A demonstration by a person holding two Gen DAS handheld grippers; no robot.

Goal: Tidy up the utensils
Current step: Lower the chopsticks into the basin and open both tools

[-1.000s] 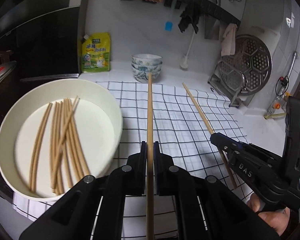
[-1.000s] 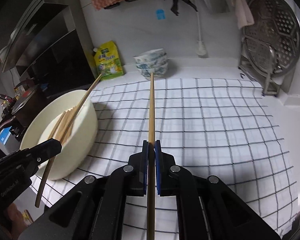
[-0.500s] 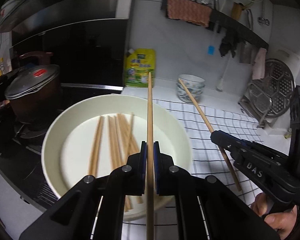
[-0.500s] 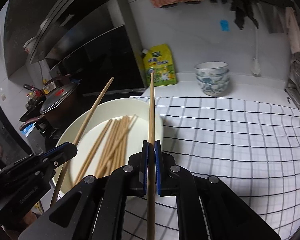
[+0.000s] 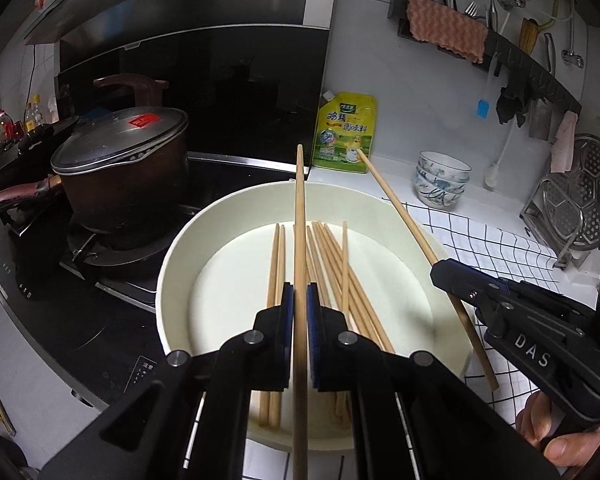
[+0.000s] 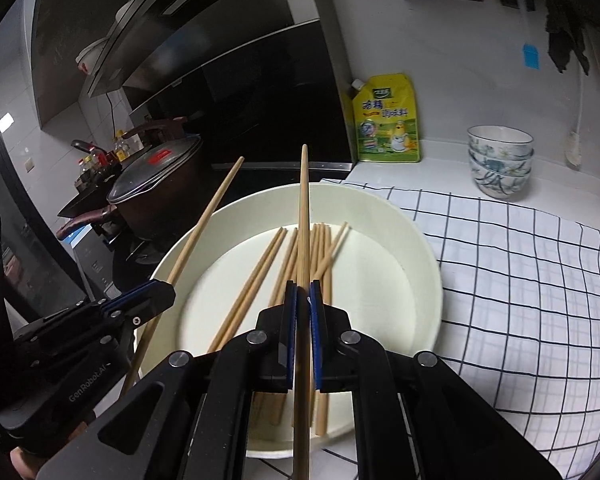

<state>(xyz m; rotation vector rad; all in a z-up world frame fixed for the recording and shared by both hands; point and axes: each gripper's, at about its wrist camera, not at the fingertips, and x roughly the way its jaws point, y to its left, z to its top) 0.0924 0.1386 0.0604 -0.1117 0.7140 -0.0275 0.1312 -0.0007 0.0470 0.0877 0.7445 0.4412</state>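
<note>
A large cream bowl [image 5: 188, 240] [image 6: 420, 240] holds several wooden chopsticks [image 5: 340, 280] [image 6: 260, 280]. My left gripper [image 5: 299, 300] is shut on one chopstick [image 5: 299, 208] that points forward over the bowl. My right gripper [image 6: 303, 300] is shut on another chopstick [image 6: 304, 200], also over the bowl. In the left wrist view the right gripper [image 5: 444, 270] shows at the right with its chopstick [image 5: 400, 208] slanting across the bowl's rim. In the right wrist view the left gripper [image 6: 160, 292] shows at the left with its chopstick [image 6: 204, 220].
The bowl sits at the left edge of a checked cloth [image 5: 500, 248] [image 6: 520, 280]. A lidded pot [image 5: 120, 160] [image 6: 156, 184] stands on the stove to the left. A yellow seasoning pouch [image 5: 344, 132] [image 6: 388, 120], stacked small bowls [image 5: 442, 180] [image 6: 500, 160] and a steamer rack [image 5: 580, 200] stand behind.
Both grippers have swung left from above the checked cloth to above the cream bowl, each still holding its chopstick.
</note>
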